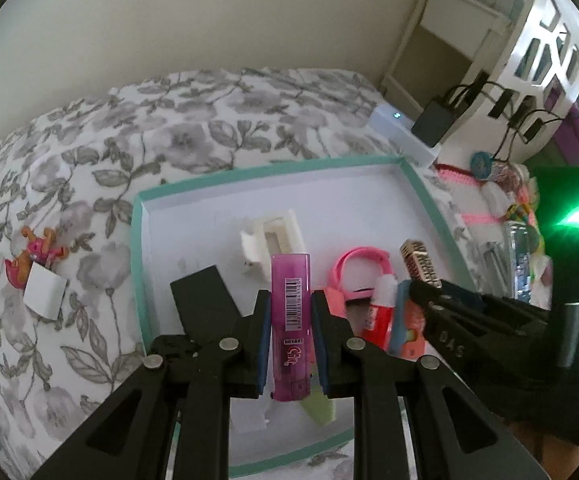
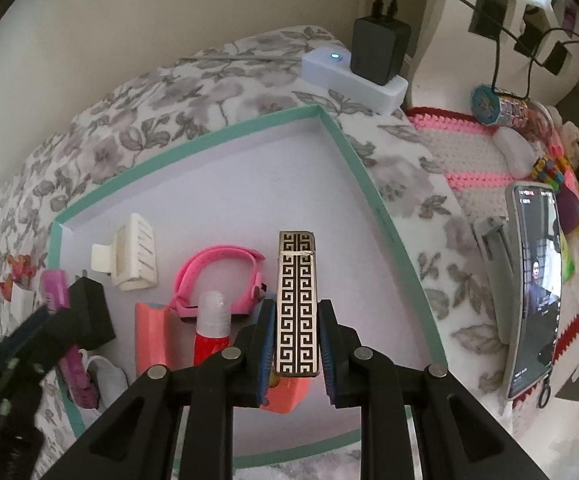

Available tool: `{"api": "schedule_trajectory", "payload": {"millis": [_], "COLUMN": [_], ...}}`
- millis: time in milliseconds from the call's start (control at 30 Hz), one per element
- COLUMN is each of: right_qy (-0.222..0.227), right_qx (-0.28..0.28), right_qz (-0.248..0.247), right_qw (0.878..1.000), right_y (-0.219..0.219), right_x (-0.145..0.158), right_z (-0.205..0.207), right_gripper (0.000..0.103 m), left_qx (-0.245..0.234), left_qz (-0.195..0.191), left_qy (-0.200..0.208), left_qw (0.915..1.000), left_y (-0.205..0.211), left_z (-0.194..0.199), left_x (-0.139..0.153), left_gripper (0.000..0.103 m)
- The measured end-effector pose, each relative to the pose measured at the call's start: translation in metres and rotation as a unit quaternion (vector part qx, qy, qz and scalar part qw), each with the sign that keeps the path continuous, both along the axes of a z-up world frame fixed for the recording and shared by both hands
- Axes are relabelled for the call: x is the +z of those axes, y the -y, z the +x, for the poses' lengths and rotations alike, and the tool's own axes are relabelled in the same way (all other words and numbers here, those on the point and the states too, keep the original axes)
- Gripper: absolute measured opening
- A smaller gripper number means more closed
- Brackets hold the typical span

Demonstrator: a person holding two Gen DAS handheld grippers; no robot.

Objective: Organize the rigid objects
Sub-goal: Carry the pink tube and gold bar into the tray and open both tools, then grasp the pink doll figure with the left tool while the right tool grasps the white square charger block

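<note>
Over teal-rimmed tray (image 1: 145, 264): left gripper (image 1: 289, 320) clenched on purple lighter (image 1: 291, 316), right gripper (image 2: 295, 336) clenched on patterned lighter (image 2: 297, 304). Both lighters' long axes run along fingers, pointing steeply down at tray floor. Right gripper nearer tray's bare right side; left nearer black adapter (image 1: 205, 300).

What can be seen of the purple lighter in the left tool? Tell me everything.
The purple lighter is a slim, translucent plastic body in magenta-purple, with a white barcode sticker along one side and dark printed marks lower down. The left tool is shut on it, a blue pad on each long side. It stands roughly along the fingers, its far end jutting past their tips, above the white floor of the teal-rimmed tray. Only the pads visibly touch it.
</note>
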State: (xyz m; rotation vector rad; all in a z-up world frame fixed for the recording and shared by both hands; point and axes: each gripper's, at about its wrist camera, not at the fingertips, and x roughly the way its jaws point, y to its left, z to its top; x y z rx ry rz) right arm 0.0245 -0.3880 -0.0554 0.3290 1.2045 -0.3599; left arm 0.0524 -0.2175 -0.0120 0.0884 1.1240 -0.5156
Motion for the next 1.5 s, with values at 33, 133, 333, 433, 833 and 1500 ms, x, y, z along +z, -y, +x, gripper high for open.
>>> {"api": "schedule_trajectory", "payload": {"millis": [33, 133, 333, 433, 833, 1500], "right_qy": [-0.001, 0.0, 0.011, 0.027, 0.047, 0.058], "right_qx": [0.002, 0.006, 0.017, 0.021, 0.071, 0.125], "right_qz": [-0.001, 0.006, -0.005, -0.014, -0.012, -0.005], "right_qw": [1.0, 1.0, 1.0, 0.999, 0.996, 0.99], "right_y": [-0.001, -0.004, -0.011, -0.014, -0.054, -0.117], "right_x": [-0.001, 0.0, 0.011, 0.023, 0.034, 0.024], "right_z": [0.001, 0.004, 0.006, 0.006, 0.017, 0.036], "right_gripper": [0.022, 0.024, 0.025, 0.025, 0.052, 0.103], "left_qx": [0.003, 0.008, 0.021, 0.035, 0.147, 0.284], "left_qz": [0.003, 0.003, -0.005, -0.012, 0.056, 0.09], "left_qy": [-0.002, -0.006, -0.009, 0.003, 0.01, 0.021], "left_qw": [1.0, 0.9999, 0.9997, 0.9993, 0.9875, 0.9542], "left_y": [-0.001, -0.004, -0.014, -0.024, -0.089, -0.207], "left_z": [0.001, 0.002, 0.005, 0.008, 0.033, 0.059], "left_x": [-0.002, -0.003, 0.007, 0.018, 0.015, 0.0], "left_gripper": [0.02, 0.023, 0.033, 0.037, 0.059, 0.097]}}
